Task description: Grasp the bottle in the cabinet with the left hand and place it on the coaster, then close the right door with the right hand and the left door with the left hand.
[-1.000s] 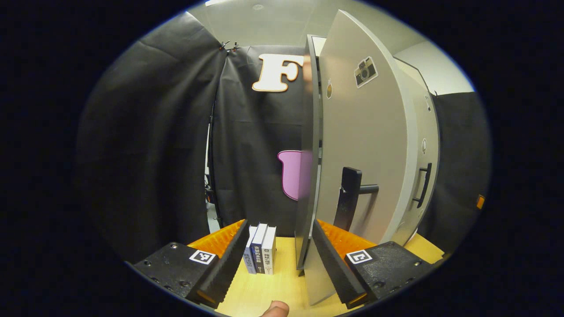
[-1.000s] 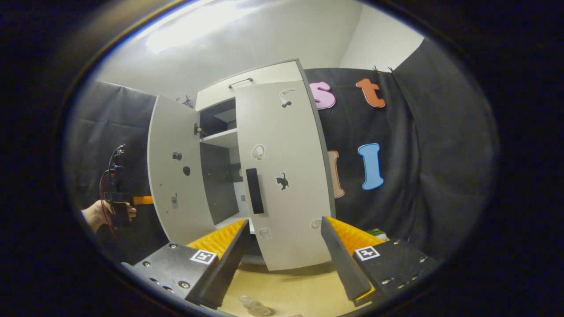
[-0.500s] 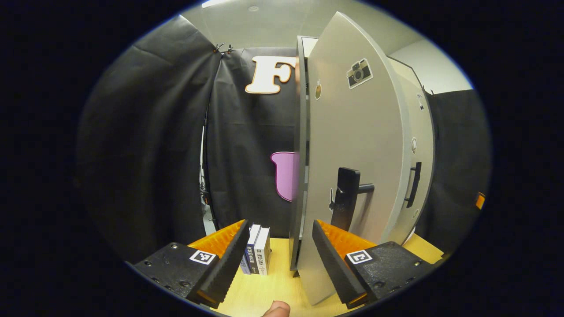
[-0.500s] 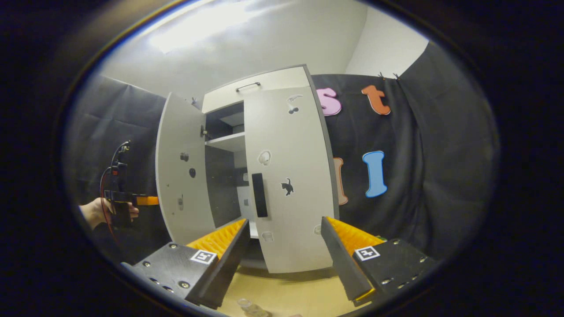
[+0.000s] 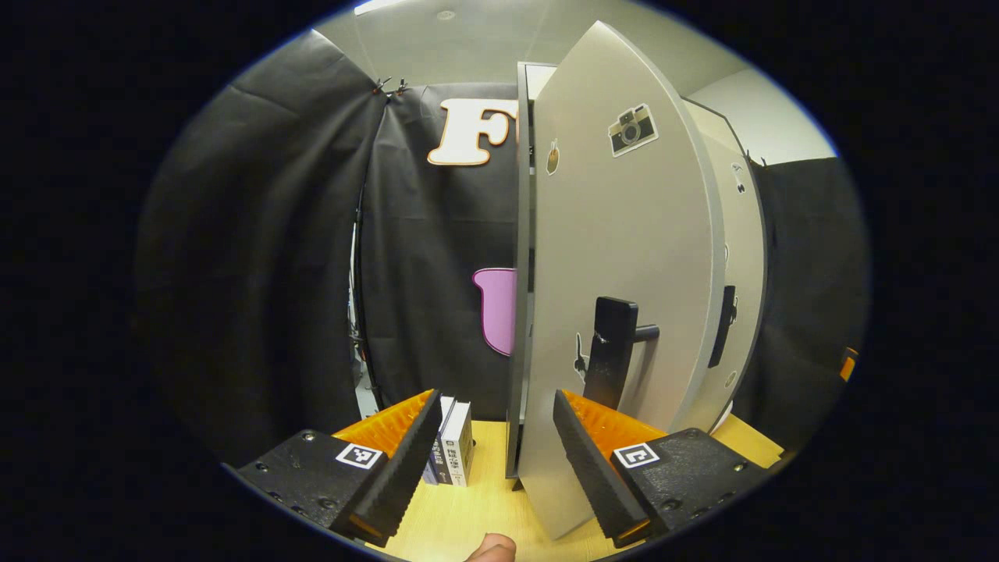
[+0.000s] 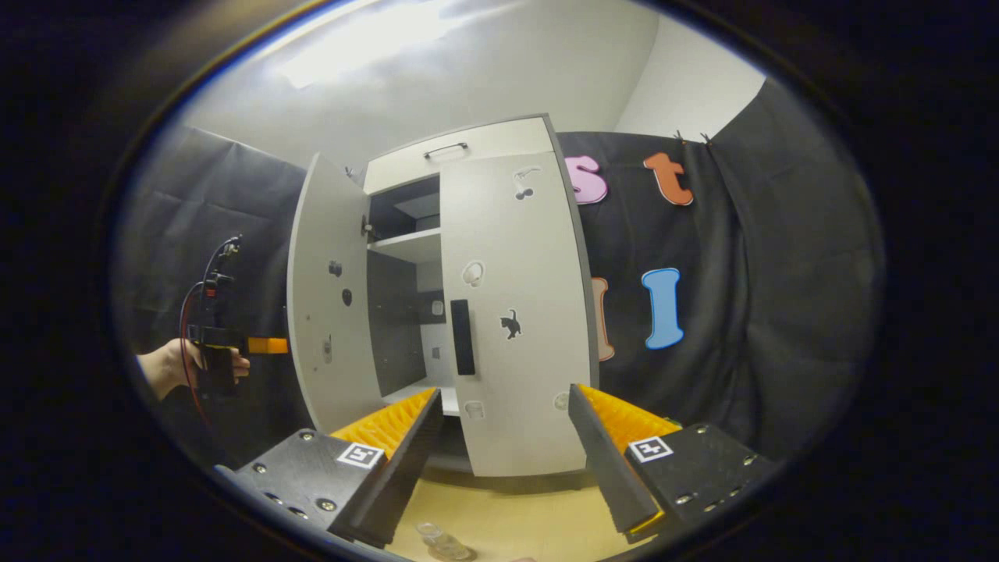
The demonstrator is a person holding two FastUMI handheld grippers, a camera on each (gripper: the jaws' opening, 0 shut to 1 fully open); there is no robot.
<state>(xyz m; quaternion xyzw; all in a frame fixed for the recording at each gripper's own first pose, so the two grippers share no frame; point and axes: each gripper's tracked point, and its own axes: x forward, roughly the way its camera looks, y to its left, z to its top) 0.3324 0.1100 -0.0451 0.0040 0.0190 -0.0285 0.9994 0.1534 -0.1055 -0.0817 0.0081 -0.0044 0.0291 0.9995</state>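
Observation:
The white cabinet (image 6: 460, 148) stands on the wooden table. Its left door (image 5: 616, 257) hangs open and is nearly edge-on in the left gripper view, with a black handle (image 5: 611, 351). My left gripper (image 5: 492, 460) is open just outside this door, whose lower edge sits between the fingers without touching them. The right door (image 6: 515, 312) is almost shut, with a narrow gap left. My right gripper (image 6: 499, 460) is open in front of it, touching nothing. The top of a clear bottle (image 6: 437, 540) peeks in at the bottom edge of the right gripper view.
A few books (image 5: 453, 441) stand on the table (image 5: 484, 523) left of the door's edge. In the right gripper view a hand (image 6: 168, 371) holds the left gripper (image 6: 269, 345) behind the open door. Black cloth walls close in on both sides.
The right door has swung closer to shut. The left gripper has shifted along the outside of the left door, which now looks more edge-on. Both grippers stay open.

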